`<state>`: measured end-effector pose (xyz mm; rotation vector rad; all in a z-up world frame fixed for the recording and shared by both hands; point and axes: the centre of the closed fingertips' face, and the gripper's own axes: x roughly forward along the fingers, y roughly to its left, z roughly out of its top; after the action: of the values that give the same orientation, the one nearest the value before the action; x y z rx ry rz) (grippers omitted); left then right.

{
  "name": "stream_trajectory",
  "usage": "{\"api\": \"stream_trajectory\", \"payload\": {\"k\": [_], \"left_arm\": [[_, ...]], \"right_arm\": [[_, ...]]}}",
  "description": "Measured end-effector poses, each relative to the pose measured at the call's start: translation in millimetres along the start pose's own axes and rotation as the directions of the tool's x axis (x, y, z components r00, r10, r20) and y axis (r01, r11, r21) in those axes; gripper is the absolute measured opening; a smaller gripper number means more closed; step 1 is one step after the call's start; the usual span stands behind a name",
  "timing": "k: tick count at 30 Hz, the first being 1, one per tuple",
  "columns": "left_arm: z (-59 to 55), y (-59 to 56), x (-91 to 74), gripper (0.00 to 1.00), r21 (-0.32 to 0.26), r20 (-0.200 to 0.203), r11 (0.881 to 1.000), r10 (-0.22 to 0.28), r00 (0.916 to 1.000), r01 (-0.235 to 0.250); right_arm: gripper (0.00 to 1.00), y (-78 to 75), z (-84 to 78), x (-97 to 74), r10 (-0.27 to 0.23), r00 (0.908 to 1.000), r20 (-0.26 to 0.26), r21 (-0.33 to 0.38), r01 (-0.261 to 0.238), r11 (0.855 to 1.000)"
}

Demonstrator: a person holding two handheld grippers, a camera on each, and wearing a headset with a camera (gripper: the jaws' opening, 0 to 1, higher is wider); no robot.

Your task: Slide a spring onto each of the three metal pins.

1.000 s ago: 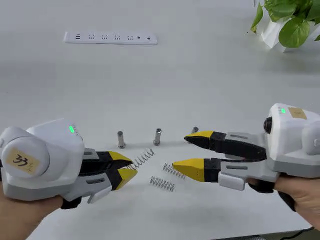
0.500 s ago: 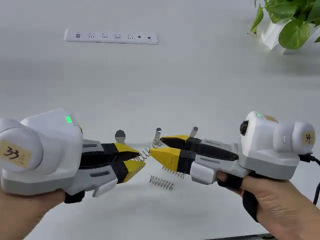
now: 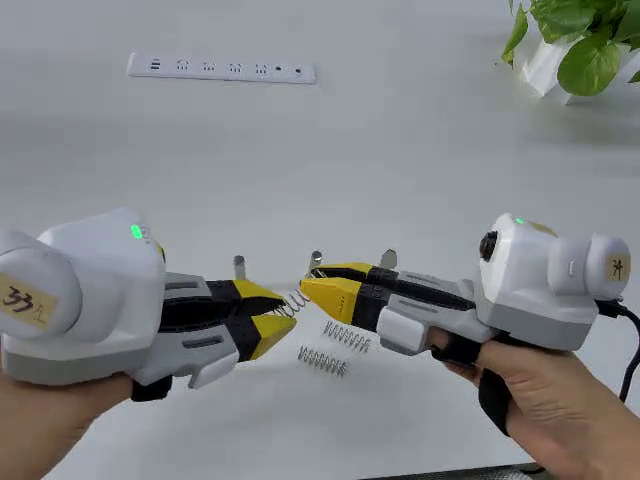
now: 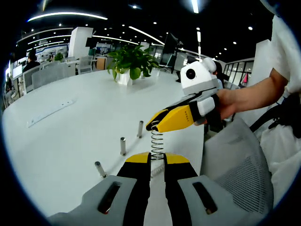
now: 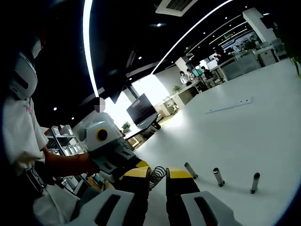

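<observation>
The left gripper (image 3: 285, 313) and the right gripper (image 3: 308, 280) meet tip to tip just above the table (image 3: 400, 160), and one spring (image 4: 156, 142) runs between them. The left jaws are closed on its near end, with only a thin slit between them. The right jaws look closed on its far end. I judge that it is held at both ends so that it does not bend, and so that one gripper can take a better hold before the spring goes to a pin.

At 12 o'clock from the tips the left pin (image 3: 240, 266), middle pin (image 3: 317, 262) and right pin (image 3: 388, 260) stand upright in a row, all bare. The second spring (image 3: 347, 337) and third spring (image 3: 322, 361) lie on the table at 5 o'clock from the tips, near each other.

In the head view the yellow tips cover most of the held spring, and the right gripper hides the feet of the middle and right pins. How deep the spring sits in the right jaws is hard to make out.
</observation>
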<state>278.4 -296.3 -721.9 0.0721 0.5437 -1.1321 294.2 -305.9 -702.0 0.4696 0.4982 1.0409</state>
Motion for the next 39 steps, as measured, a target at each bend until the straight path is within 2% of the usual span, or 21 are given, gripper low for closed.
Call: {"api": "stream_trajectory", "payload": {"k": [6,12,13,21,23,26,29,36,39], "left_arm": [[1.0,-0.1,0.2,0.07,-0.006,0.013,1.0,-0.004,0.9999,0.004],[0.8,-2.0,-0.6,0.07,-0.009,0.022,1.0,-0.014,0.9997,0.014],[2.9,-2.8,-0.3,0.07,-0.008,0.035,1.0,-0.018,0.9992,0.018],[2.3,-5.1,-0.9,0.07,-0.015,0.049,1.0,-0.026,0.9984,0.027],[2.8,-5.6,-0.9,0.07,-0.017,0.054,0.999,-0.028,0.9981,0.029],[4.1,-6.5,-1.0,0.07,-0.02,0.062,0.999,-0.031,0.9976,0.032],[4.5,-7.2,-0.9,0.07,-0.022,0.067,0.999,-0.031,0.9973,0.033],[5.0,-8.8,-2.2,0.07,-0.026,0.081,0.999,-0.033,0.9962,0.035],[4.2,-9.6,-2.4,0.07,-0.023,0.087,0.999,-0.036,0.9956,0.038]], "right_arm": [[0.07,2.4,2.4,1.0,0.002,1.0,-0.008,-0.021,-0.002,1.0],[0.05,13.3,7.0,5.7,0.013,0.9996,-0.025,-0.061,-0.015,0.998],[0.05,14.7,6.6,7.1,0.014,0.9993,-0.034,-0.062,-0.016,0.998],[0.05,21.3,8.3,11.2,0.015,0.9954,-0.094,-0.172,-0.032,0.985],[0.05,18.0,5.3,12.5,0.014,0.9934,-0.113,-0.201,-0.037,0.979],[0.05,21.0,6.6,14.6,0.011,0.9898,-0.142,-0.253,-0.047,0.966],[0.05,26.4,7.1,15.6,0.003,0.9833,-0.182,-0.321,-0.063,0.945],[0.05,30.6,7.3,15.8,-0.002,0.9741,-0.226,-0.388,-0.088,0.918],[0.05,31.0,5.8,14.5,-0.01,0.968,-0.251,-0.421,-0.1,0.901]]}}
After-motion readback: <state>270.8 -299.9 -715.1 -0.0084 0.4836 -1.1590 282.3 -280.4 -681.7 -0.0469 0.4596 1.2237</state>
